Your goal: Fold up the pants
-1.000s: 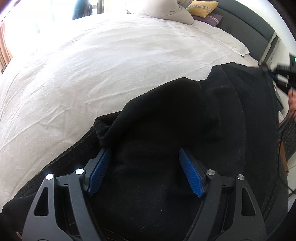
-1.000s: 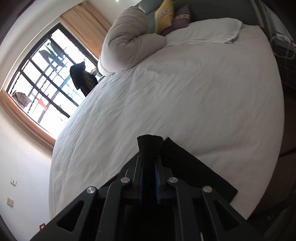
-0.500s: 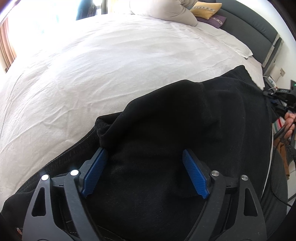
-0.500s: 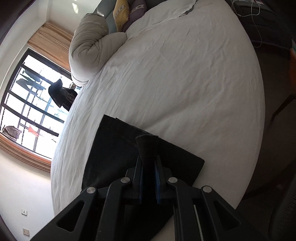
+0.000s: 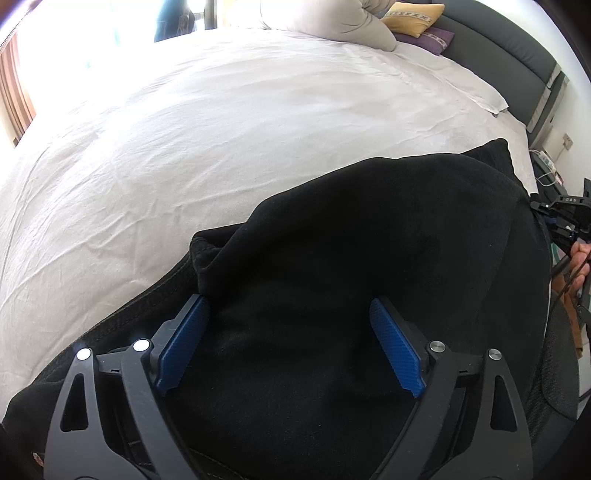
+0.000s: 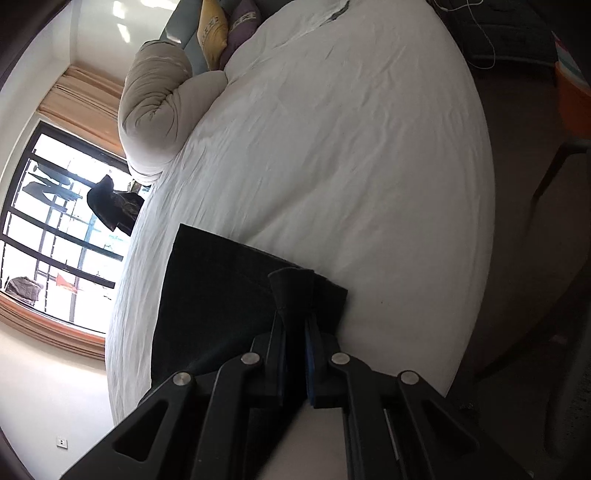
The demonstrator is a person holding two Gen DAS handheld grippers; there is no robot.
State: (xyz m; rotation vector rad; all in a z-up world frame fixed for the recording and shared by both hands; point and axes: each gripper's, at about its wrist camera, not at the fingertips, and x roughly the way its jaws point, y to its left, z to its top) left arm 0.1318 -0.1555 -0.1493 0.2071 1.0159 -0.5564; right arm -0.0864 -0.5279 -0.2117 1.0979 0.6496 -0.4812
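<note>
The black pants (image 5: 369,236) lie bunched on the near part of the white bed (image 5: 221,129). My left gripper (image 5: 288,325) is open, its blue pads (image 5: 184,339) spread over the heaped cloth, holding nothing. In the right wrist view the pants (image 6: 221,291) show as a flat dark panel on the bed (image 6: 351,166). My right gripper (image 6: 295,325) is shut on a pinched edge of the pants. The right gripper also shows at the right edge of the left wrist view (image 5: 554,218), at the pants' far end.
A rolled beige duvet (image 6: 159,107) and yellow and purple cushions (image 6: 214,29) lie at the headboard. A window (image 6: 48,229) is on the far side. A dark floor and an orange chair (image 6: 572,103) are beside the bed's edge. A bedside outlet with cables (image 5: 546,162) is by the wall.
My right gripper has rolled and pulled the pinched pants edge, so more of the flat pants panel shows. In the left wrist view the far pants end shifted lower and right. The left gripper stays open.
</note>
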